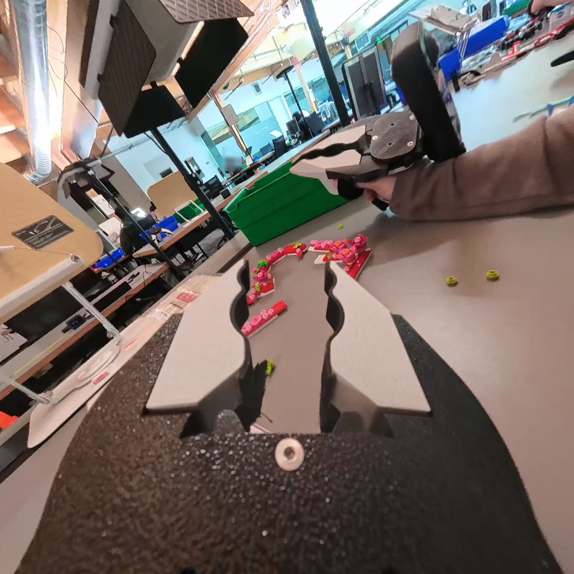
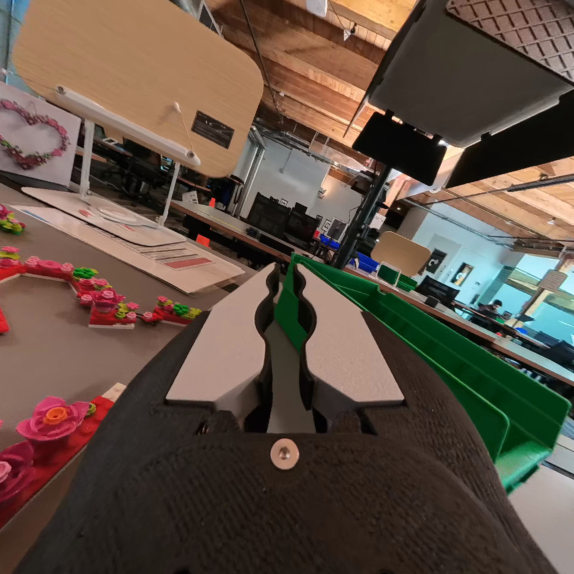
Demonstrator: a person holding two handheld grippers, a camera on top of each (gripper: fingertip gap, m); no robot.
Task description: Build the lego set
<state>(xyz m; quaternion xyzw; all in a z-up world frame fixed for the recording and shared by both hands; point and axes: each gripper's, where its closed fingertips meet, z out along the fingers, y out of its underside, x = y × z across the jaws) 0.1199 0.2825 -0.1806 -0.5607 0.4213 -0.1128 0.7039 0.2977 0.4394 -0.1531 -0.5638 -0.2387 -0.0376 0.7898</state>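
Note:
Red lego arc sections with pink flowers lie on the grey table: a curved section (image 1: 267, 270), a flowered section (image 1: 341, 251) and a short red plate (image 1: 264, 316). My left gripper (image 1: 287, 268) is open and empty, low over the table, with the short plate between its fingers' lines. A lime piece (image 1: 269, 366) lies near its left finger's base. My right gripper (image 1: 295, 169) hovers above the green bin (image 1: 279, 211). In the right wrist view this gripper (image 2: 285, 270) is shut to a narrow gap with nothing visible in it. The arc sections (image 2: 102, 301) and a large pink flower (image 2: 54, 416) lie to its left.
Small lime pieces (image 1: 452, 281) (image 1: 492, 275) lie loose on the table at right. The green bin (image 2: 435, 357) runs along the table's far edge. A white stand with a wooden board (image 2: 139, 77), a paper sheet (image 2: 174, 257) and a box with a heart picture (image 2: 31, 139) stand at the left. The gap from one gripper's tips to the other's is roughly 25 centimeters. From the right gripper's tips to the large pink flower (image 2: 54, 416) is close to 12 centimeters.

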